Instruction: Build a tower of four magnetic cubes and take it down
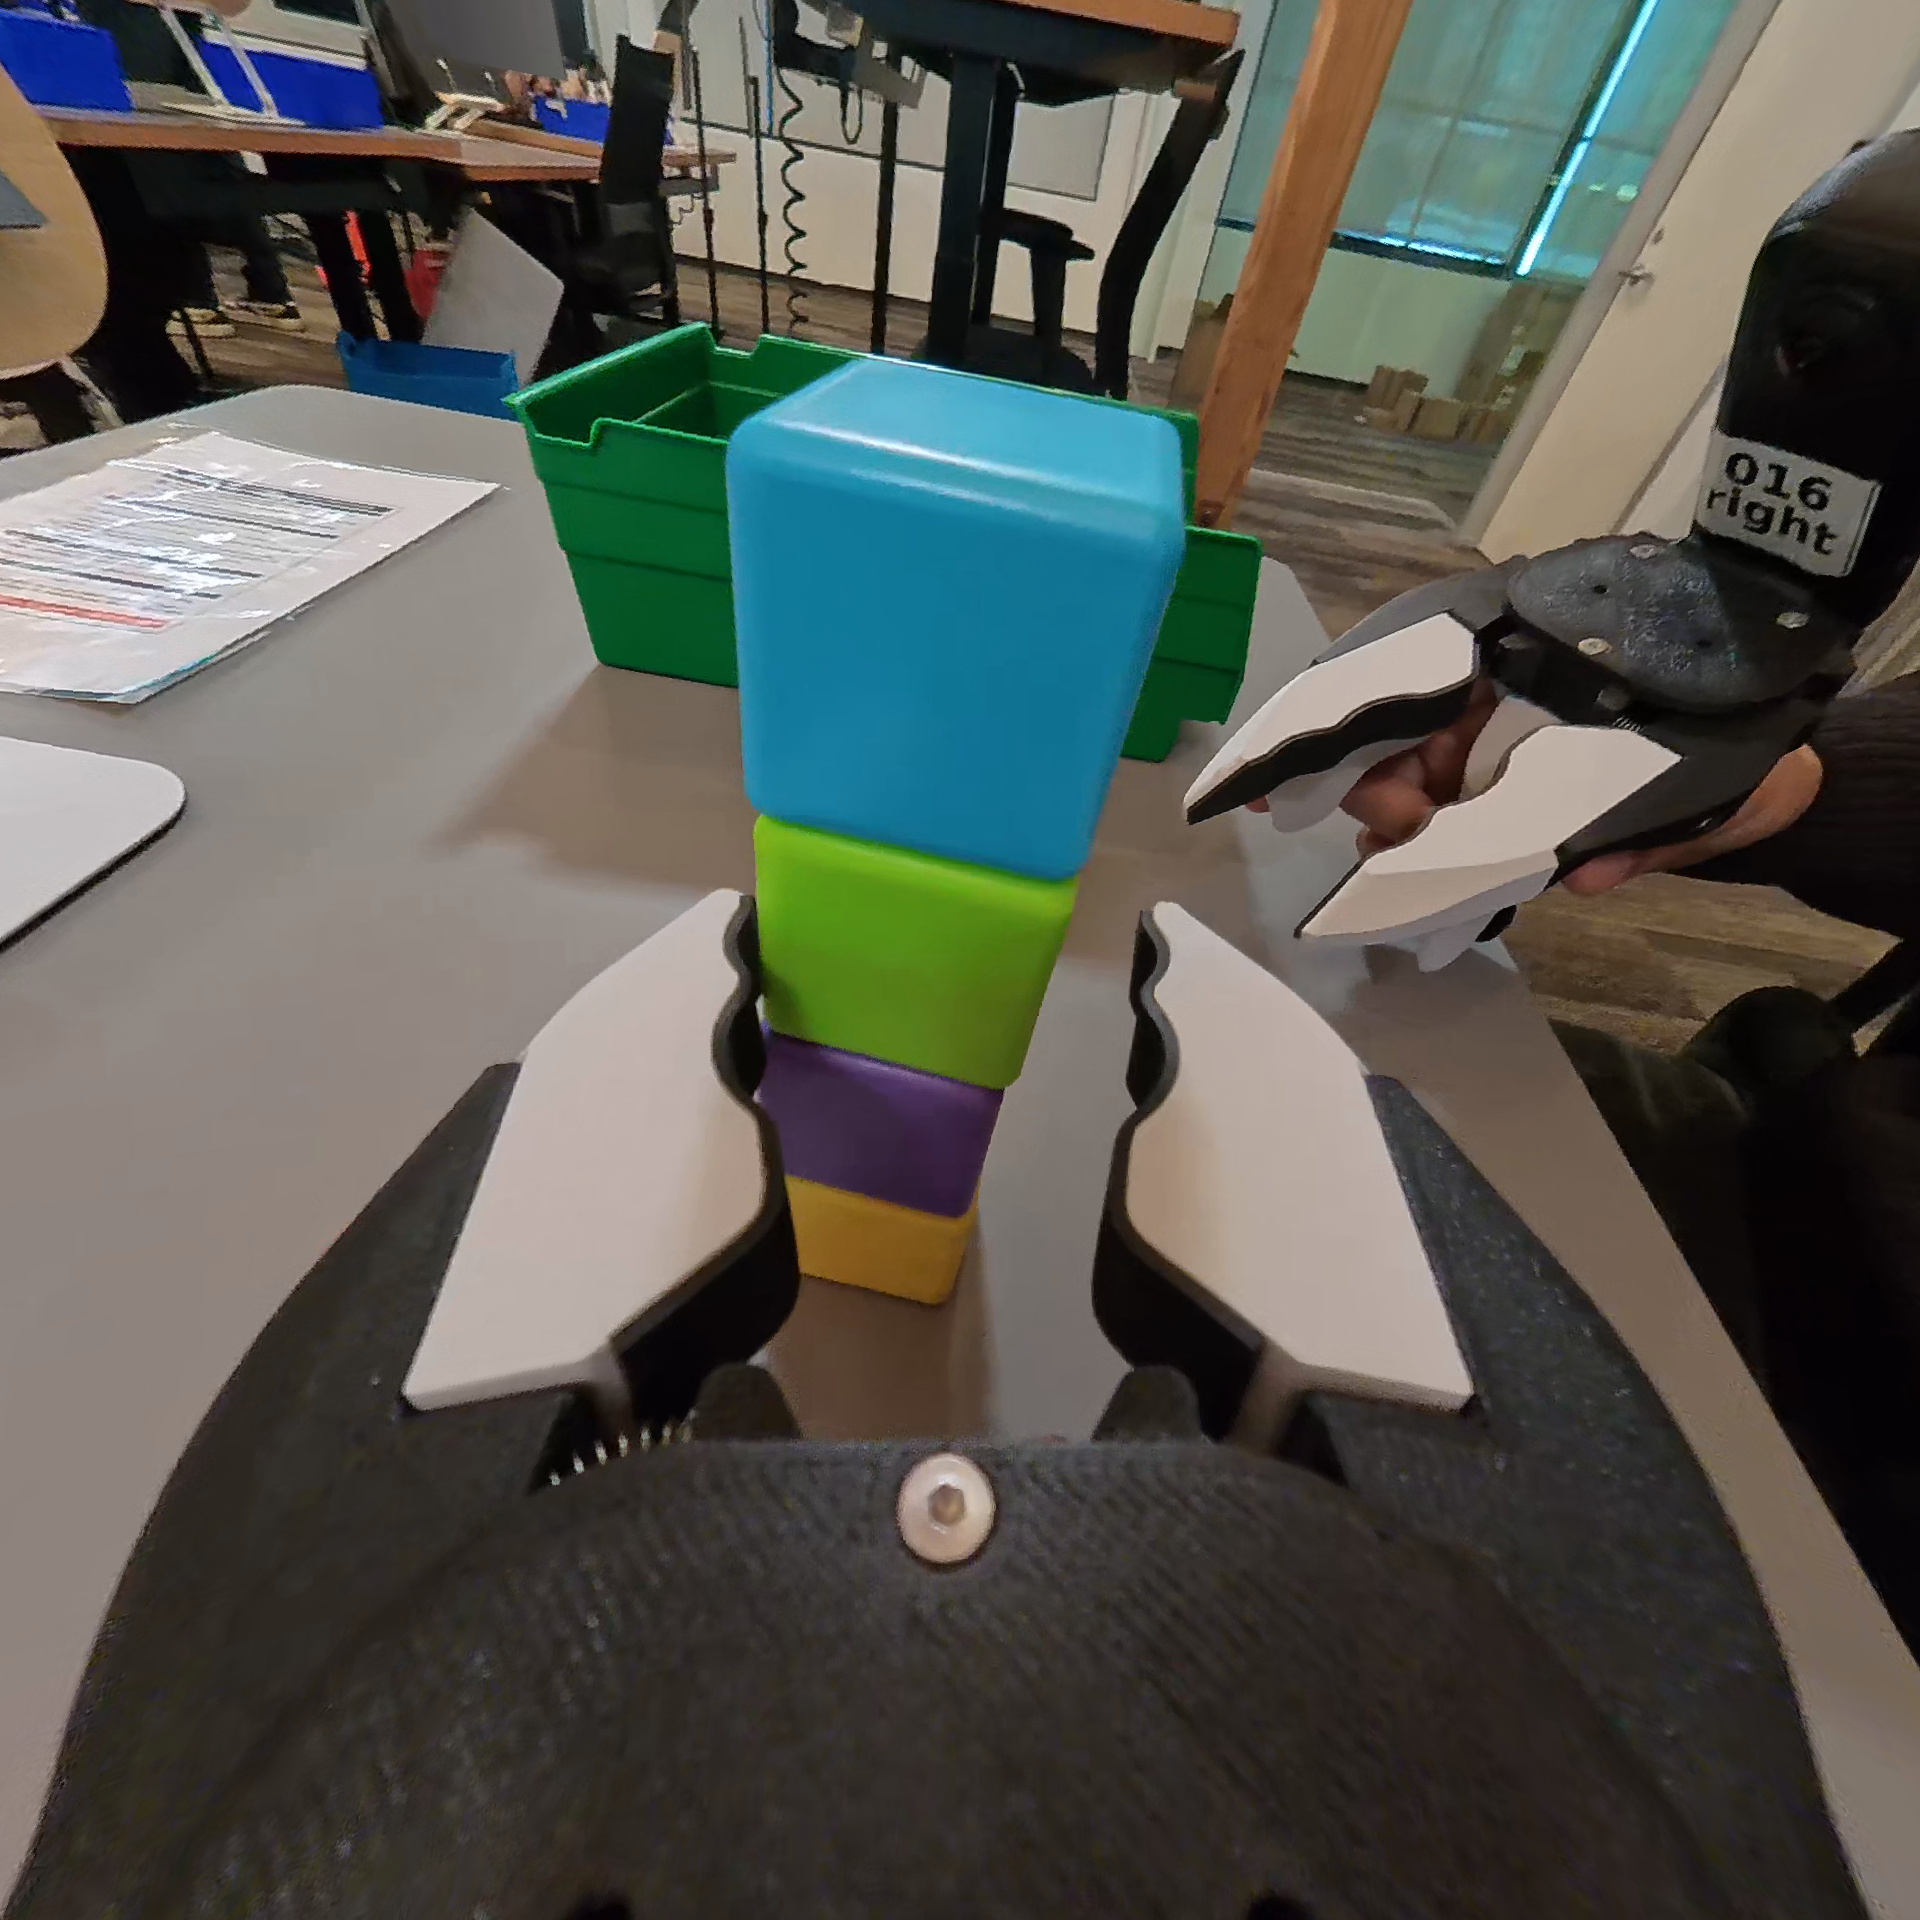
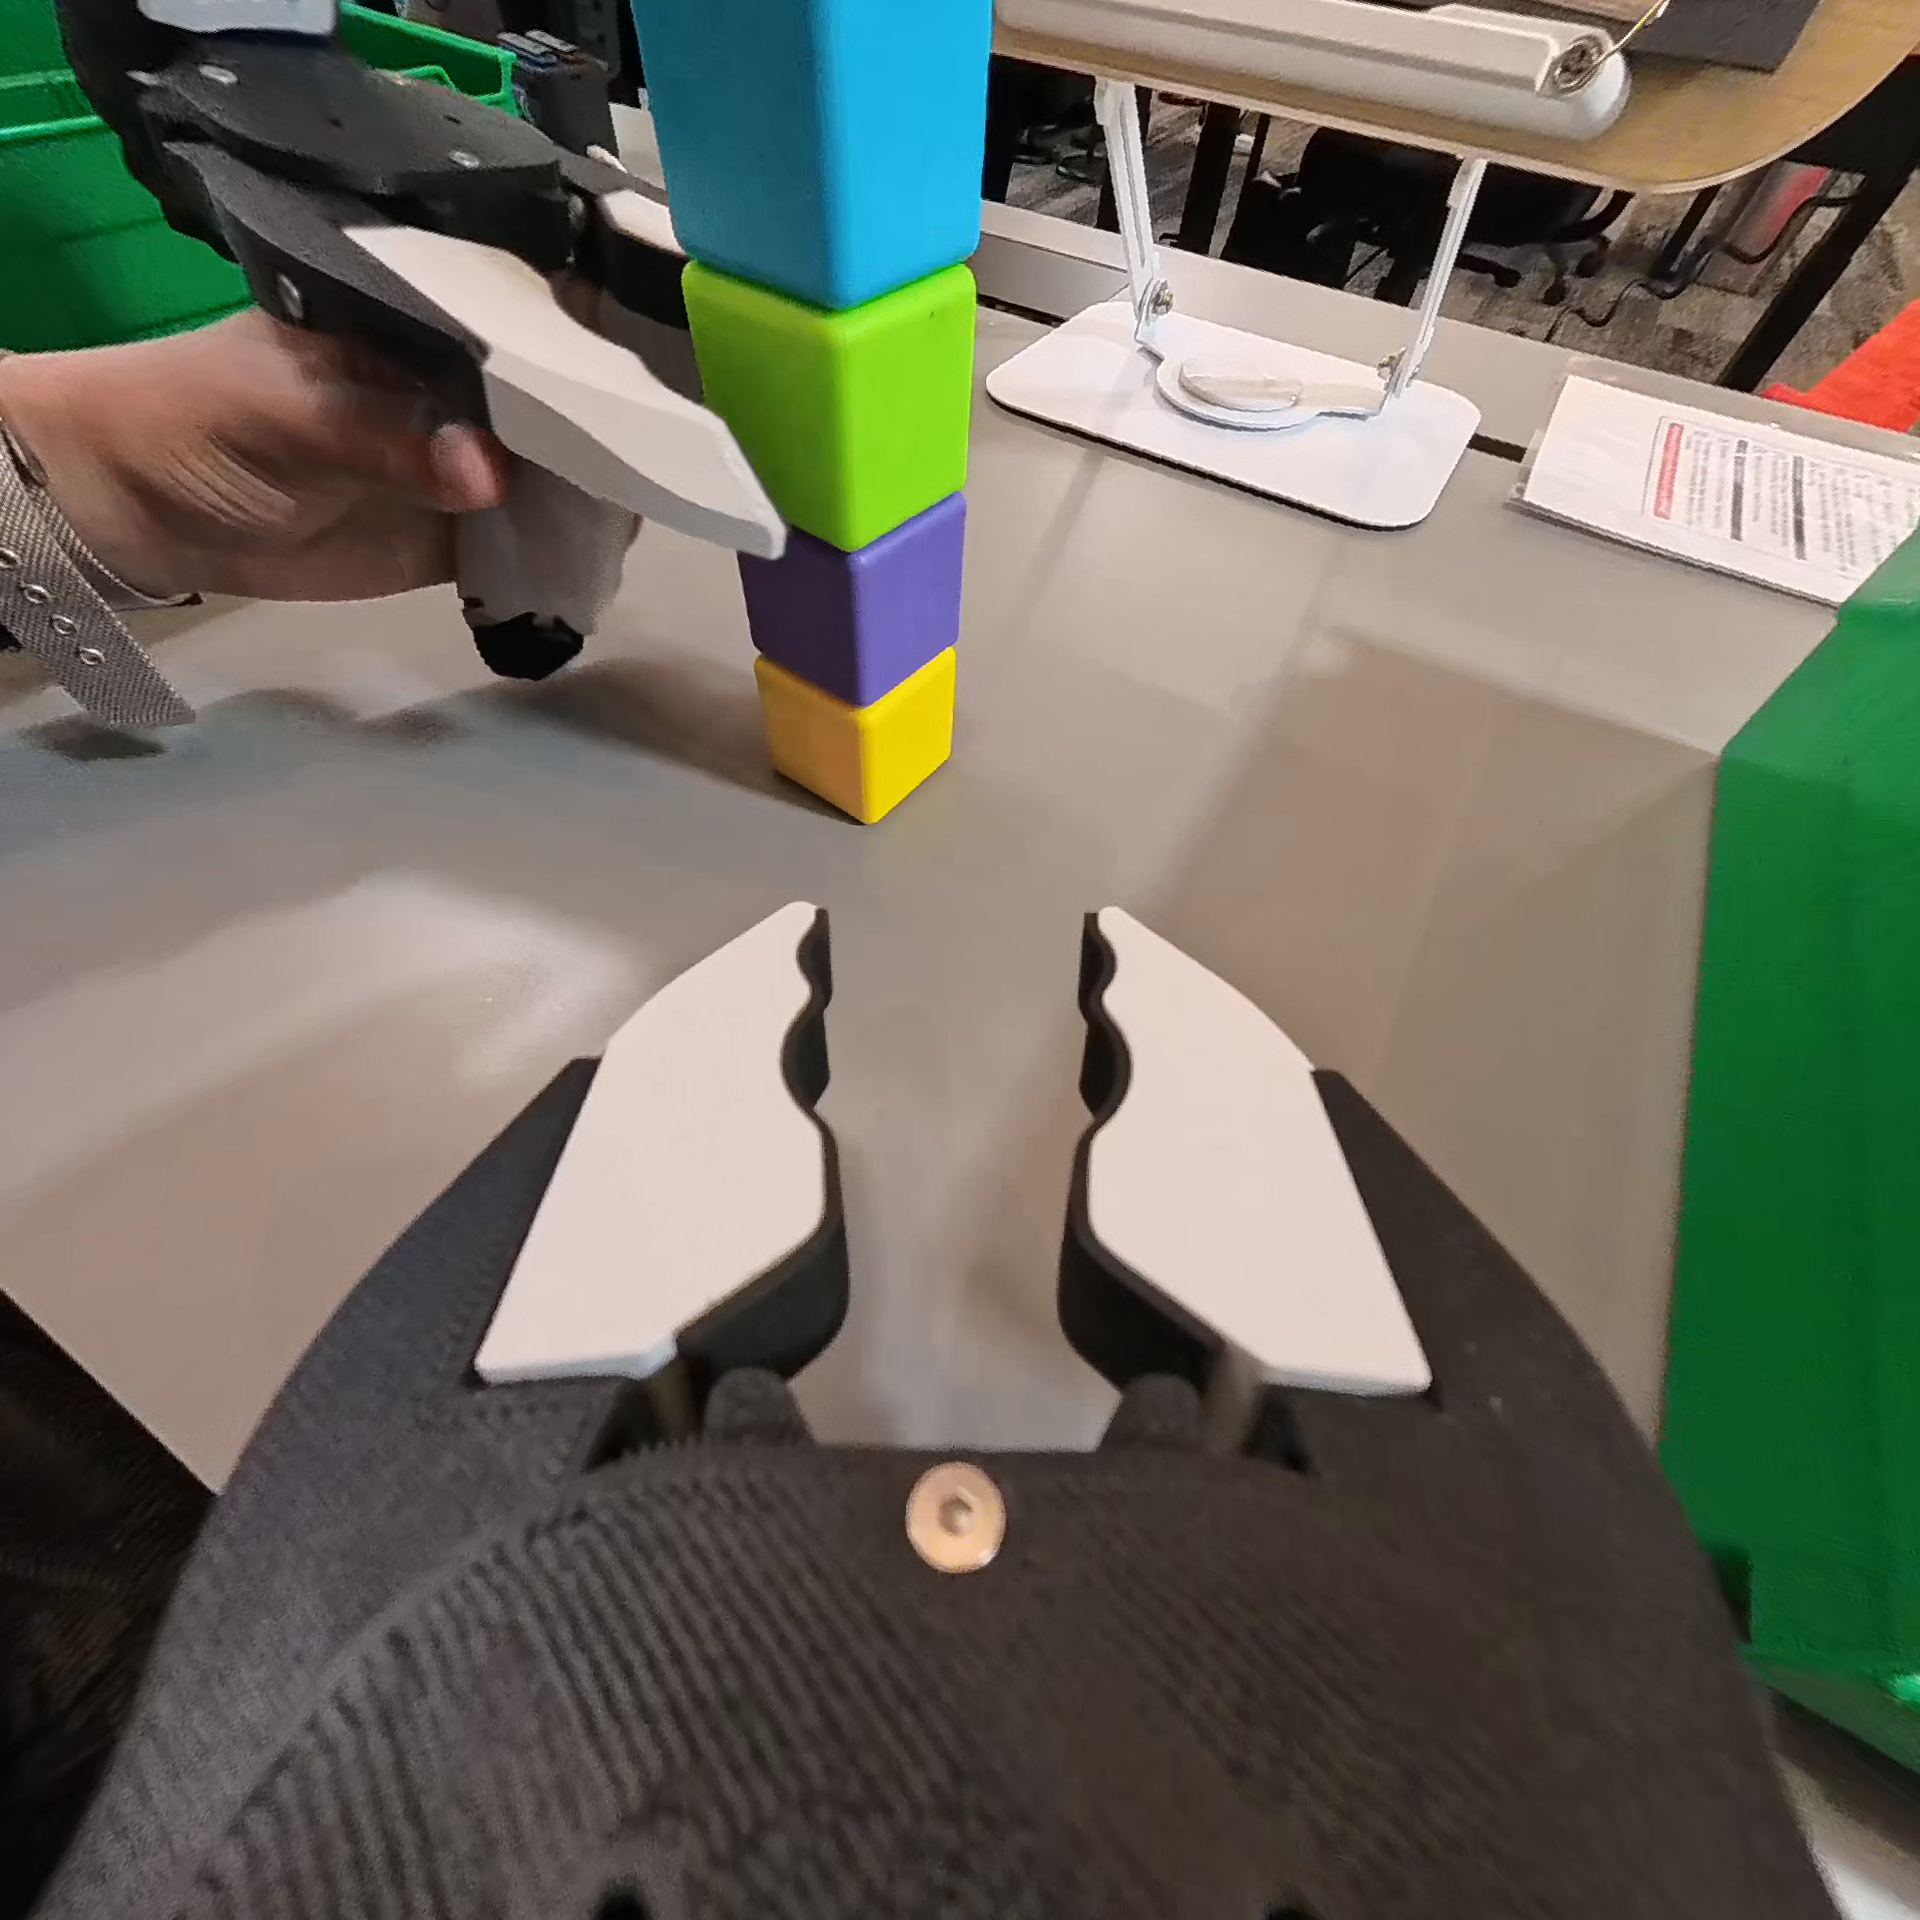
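Desks crowd behind a grey table [image 1: 312,935] bearing a block tower [image 1: 914,935]; both grippers' jaws gape, empty.

a grey desk [image 1: 312,883] carries a green plastic bin [image 1: 644,540] at its far edge, open side up (a divider shows inside). left of it lies a printed sheet in a clear sleeve [image 1: 197,551], and nearer, at the frame's left edge, the rounded corner of a white flat stand base [image 1: 73,821]. the right wrist view shows that base [image 2: 1247,436] with thin metal arms rising from it. beyond the desk stand dark office chairs [image 1: 634,208], a wooden post [image 1: 1299,239] and blue bins [image 1: 426,369].
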Demonstrator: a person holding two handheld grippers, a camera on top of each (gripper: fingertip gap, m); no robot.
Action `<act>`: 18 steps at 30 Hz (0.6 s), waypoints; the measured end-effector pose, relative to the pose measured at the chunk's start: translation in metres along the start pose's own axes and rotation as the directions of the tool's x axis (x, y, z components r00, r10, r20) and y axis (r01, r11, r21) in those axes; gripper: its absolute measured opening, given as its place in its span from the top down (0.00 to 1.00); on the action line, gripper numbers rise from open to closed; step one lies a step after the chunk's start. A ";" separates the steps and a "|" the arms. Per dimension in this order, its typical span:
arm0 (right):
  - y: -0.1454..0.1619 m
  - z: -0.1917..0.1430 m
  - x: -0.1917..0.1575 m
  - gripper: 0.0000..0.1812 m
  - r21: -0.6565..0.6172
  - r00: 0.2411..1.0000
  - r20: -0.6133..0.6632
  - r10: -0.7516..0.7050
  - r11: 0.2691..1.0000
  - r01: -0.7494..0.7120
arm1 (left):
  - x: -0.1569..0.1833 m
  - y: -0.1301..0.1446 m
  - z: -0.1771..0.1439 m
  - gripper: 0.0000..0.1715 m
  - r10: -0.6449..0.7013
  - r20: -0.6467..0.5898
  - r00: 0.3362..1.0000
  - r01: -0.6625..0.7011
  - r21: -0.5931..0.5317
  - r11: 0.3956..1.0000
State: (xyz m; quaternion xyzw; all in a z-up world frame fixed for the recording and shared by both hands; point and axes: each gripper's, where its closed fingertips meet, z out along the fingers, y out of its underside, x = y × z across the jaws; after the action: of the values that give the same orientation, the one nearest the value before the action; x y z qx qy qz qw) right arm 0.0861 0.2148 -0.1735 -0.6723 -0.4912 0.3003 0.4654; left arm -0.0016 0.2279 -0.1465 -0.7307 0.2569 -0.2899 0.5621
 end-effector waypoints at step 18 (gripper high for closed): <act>-0.055 0.000 -0.005 0.76 0.236 0.974 0.228 0.002 0.970 -0.057 | 0.002 -0.014 -0.006 0.62 -0.013 -0.004 1.000 0.013 0.065 0.998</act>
State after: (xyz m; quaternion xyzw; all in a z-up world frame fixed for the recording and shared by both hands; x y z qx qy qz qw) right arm 0.0639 0.2149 -0.1228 -0.5796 -0.4908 0.4392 0.4800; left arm -0.0035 0.2257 -0.1316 -0.7131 0.2435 -0.3033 0.5833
